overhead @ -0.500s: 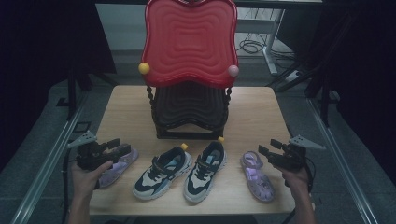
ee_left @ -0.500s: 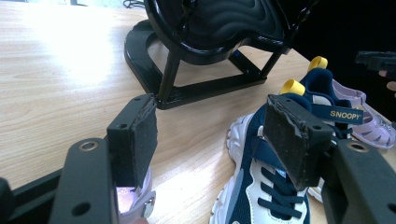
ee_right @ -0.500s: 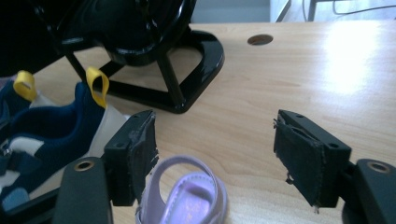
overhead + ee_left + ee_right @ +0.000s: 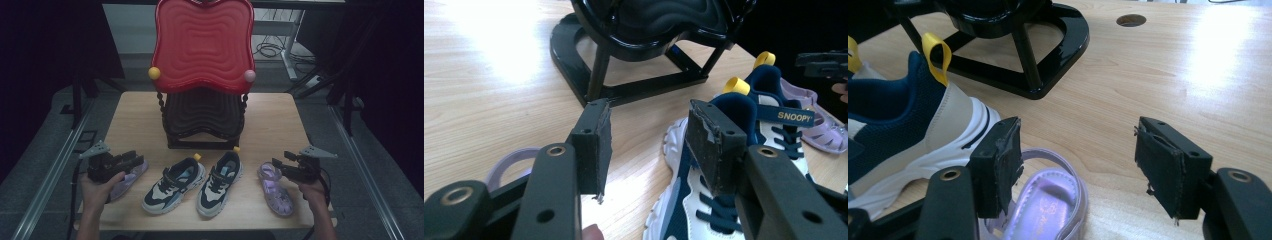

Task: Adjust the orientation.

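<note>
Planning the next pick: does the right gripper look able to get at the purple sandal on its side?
Probably yes. The right gripper hovers open just over the heel of the purple sandal, nothing lies between its jaws, and the nearest sneaker stands clear to the side.

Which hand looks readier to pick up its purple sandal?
Probably the right. The right gripper is open, with the right sandal heel just below its jaws. The left gripper is also open, but it points at bare table beside a sneaker, with the left sandal off to one side.
</note>
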A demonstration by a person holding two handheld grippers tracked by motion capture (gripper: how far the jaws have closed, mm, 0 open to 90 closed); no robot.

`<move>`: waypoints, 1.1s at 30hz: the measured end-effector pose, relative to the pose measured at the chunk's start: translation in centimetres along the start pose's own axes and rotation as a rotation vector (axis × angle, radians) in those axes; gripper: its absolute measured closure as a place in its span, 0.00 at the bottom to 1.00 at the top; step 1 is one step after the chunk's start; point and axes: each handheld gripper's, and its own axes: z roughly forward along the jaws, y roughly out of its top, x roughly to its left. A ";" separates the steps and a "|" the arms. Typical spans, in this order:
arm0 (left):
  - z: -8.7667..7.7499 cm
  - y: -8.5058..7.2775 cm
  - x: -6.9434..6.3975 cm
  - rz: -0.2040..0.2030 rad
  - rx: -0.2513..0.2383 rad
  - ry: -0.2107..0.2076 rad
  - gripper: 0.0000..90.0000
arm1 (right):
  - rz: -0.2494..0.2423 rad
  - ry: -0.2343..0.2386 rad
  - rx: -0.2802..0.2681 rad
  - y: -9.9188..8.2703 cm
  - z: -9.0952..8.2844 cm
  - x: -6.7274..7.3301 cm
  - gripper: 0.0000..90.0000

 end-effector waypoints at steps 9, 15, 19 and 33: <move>2.2 0.6 -1.4 0.031 0.097 0.003 0.57 | 0.015 0.013 0.002 0.1 -0.4 -2.2 0.41; 1.9 0.6 -2.0 0.036 0.146 0.008 0.74 | 0.032 0.007 -0.018 -0.3 -1.3 -2.2 0.42; 1.1 -0.1 -2.2 0.055 0.154 0.012 0.84 | 0.027 0.004 -0.026 -0.4 -1.5 -1.7 0.42; -1.0 -2.8 -0.4 0.019 0.181 0.090 0.99 | -0.010 -0.020 0.023 -0.9 -0.5 -0.7 0.41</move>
